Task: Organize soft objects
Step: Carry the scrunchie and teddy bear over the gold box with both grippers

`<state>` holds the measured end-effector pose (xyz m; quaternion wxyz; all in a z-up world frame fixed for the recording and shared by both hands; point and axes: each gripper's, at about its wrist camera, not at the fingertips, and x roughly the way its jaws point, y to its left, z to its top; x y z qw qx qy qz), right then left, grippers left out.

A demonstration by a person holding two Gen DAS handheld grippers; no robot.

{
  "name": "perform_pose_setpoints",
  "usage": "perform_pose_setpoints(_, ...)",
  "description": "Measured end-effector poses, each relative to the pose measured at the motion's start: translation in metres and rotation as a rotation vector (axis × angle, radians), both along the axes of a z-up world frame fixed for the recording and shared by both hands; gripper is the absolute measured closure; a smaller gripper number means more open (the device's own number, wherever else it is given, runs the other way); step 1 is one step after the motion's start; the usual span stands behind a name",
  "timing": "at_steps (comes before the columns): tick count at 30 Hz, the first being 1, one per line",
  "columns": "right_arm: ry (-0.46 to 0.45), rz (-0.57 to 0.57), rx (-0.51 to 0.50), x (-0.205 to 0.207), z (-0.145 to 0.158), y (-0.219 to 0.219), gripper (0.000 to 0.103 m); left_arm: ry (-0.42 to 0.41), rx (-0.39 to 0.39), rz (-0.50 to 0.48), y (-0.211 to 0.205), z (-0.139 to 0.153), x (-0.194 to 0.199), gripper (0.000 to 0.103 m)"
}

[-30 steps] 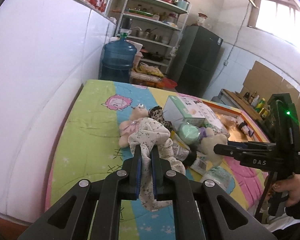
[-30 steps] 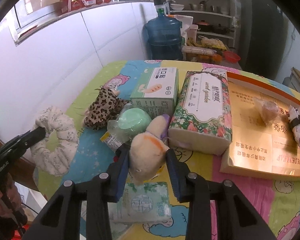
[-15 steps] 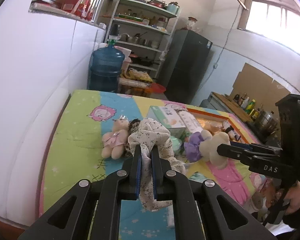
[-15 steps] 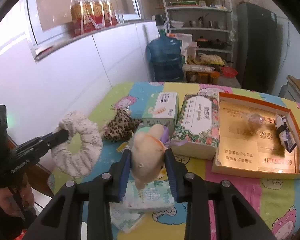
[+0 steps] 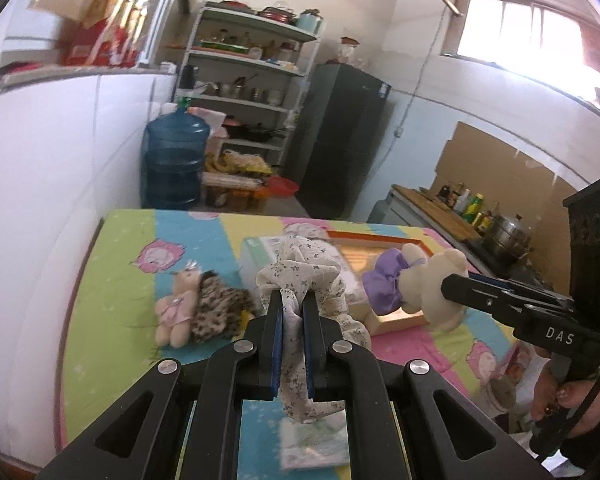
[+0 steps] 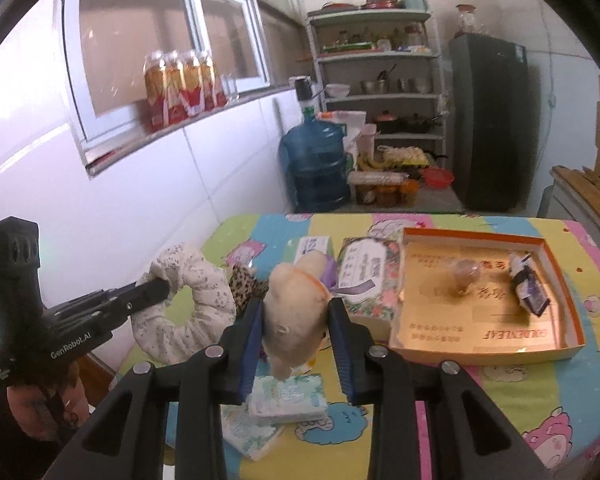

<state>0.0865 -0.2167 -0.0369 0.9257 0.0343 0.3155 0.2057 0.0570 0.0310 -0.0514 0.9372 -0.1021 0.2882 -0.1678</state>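
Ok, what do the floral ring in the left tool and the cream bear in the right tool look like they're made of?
The cream floral-print ring-shaped scrunchie looks like thin matte woven fabric, likely cotton: it gathers into fine puckers and a loose fold hangs limp below the left tool. The cream plush teddy bear with purple dress looks like short-pile plush over soft stuffing: fuzzy, dull surface, bulging between the right tool's pads. Fibre type unclear.

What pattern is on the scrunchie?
Cream scrunchie with tiny dark flowers; clearest in the left wrist view.

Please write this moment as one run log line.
left gripper: shut on scrunchie | right gripper: shut on plush bear | both lifted above table
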Motion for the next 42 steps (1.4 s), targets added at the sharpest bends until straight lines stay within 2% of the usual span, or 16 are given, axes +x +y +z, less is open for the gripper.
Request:
perform_pose_setpoints(8,-0.031,-0.094,0.015,-0.002,0.011,-0.039,0.07,-0.012,-0.005,-0.077,-0.038,0.015,0.013,0.095)
perform_pose_setpoints(21,-0.049,-0.236,0.016,0.005,0.012,-0.109,0.07,0.003,-0.001,-0.201,-0.105,0.018,0.047,0.095)
perform_pose_setpoints(32,-0.028,-0.288,0.017,0.021,0.001,-0.15,0.07,0.041,0.007,-0.259,-0.159,0.005,0.086,0.095)
perform_pose_setpoints(42,0.021,-0.284,0.028,0.055,-0.018,-0.177,0.07,0.101,0.016,-0.254,-0.197,-0.017,0.126,0.095)
